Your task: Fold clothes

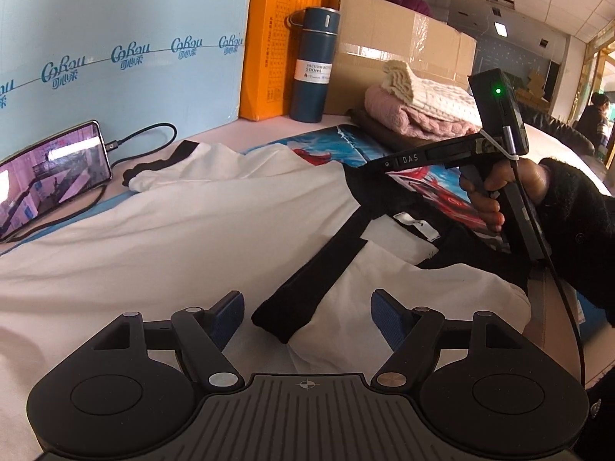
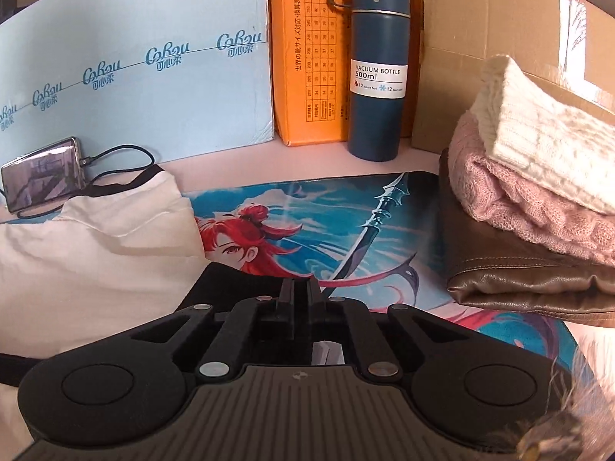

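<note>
A white garment (image 1: 192, 211) with black trim lies spread over a printed mat (image 2: 326, 223). My left gripper (image 1: 307, 307) hovers open just above it, with a black trim strip (image 1: 307, 288) running between its blue pads (image 1: 384, 319) but not pinched. My right gripper (image 1: 365, 169), held by a hand in a black sleeve, is shut on the garment's black collar (image 1: 357, 192), which rises toward its tip. In the right wrist view the right gripper (image 2: 300, 284) has its jaws together over black cloth, with the white garment (image 2: 96, 261) to its left.
Folded white knit (image 1: 434, 96), pink knit (image 1: 415, 119) and brown leather (image 2: 519, 280) clothes are stacked at the right. A blue flask (image 1: 313, 65), an orange box (image 1: 276, 46), a pale blue box (image 1: 115, 57) and a cardboard box (image 1: 403, 42) line the back. A charging phone (image 1: 50, 176) leans at the left. A person sits behind.
</note>
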### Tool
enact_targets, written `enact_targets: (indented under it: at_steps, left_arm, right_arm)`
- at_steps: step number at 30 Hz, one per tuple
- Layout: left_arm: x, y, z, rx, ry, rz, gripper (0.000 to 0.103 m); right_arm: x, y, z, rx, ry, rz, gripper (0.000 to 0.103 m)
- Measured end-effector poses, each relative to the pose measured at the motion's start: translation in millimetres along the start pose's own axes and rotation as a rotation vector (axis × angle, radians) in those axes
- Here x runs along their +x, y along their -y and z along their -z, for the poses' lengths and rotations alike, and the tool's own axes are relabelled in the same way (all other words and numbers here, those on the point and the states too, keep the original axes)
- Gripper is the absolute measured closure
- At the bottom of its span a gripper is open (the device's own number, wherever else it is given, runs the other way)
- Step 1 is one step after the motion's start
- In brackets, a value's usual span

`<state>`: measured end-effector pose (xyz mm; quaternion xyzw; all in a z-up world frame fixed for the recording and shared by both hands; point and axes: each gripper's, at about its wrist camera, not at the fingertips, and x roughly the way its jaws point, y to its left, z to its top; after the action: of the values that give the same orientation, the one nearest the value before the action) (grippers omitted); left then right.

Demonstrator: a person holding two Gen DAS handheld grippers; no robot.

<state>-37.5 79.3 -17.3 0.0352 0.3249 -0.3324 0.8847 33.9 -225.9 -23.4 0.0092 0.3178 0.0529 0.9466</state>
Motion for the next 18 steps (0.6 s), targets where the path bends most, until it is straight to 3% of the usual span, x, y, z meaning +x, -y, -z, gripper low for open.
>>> enact_targets:
  at_steps: [1,2,3,4,6,8,10,12,16,18]
  left_arm:
    - [-2,-2,2,-0.018,0.004,0.006,0.028]
    - [-3,-4,3,-0.037,0.006,0.011,0.029]
    - [-3,-5,5,-0.052,0.003,0.017,0.029]
    - [-2,-5,7,-0.058,0.001,0.02,0.031]
    - [-3,-2,8,-0.052,0.008,0.017,0.035]
    - [-3,0,9,-0.045,0.012,0.017,0.051]
    - [-2,3,10,-0.027,0.017,0.0,0.059]
    - [-2,6,12,-0.004,0.022,-0.015,0.062]
    - [-4,16,17,0.063,0.03,-0.062,0.064]
    - [-6,20,18,0.087,0.033,-0.075,0.068]
  right_arm:
    - [-3,1,-1,0.003,0.005,-0.006,0.094]
    - [-10,2,-2,0.014,0.02,-0.006,0.083]
    - [-18,3,-3,0.029,0.037,-0.005,0.063]
    - [-26,4,-4,0.043,0.055,-0.003,0.054]
    - [-48,-2,-3,0.046,0.084,-0.122,0.054]
    - [-66,-12,-1,0.032,0.096,-0.269,0.051]
    - [-71,-31,6,-0.017,0.057,-0.402,0.048]
    - [-69,-51,14,-0.089,0.019,-0.452,0.048]
    - [-59,-90,31,-0.244,-0.028,-0.467,0.052]
    - [-56,-100,36,-0.291,-0.041,-0.467,0.066]
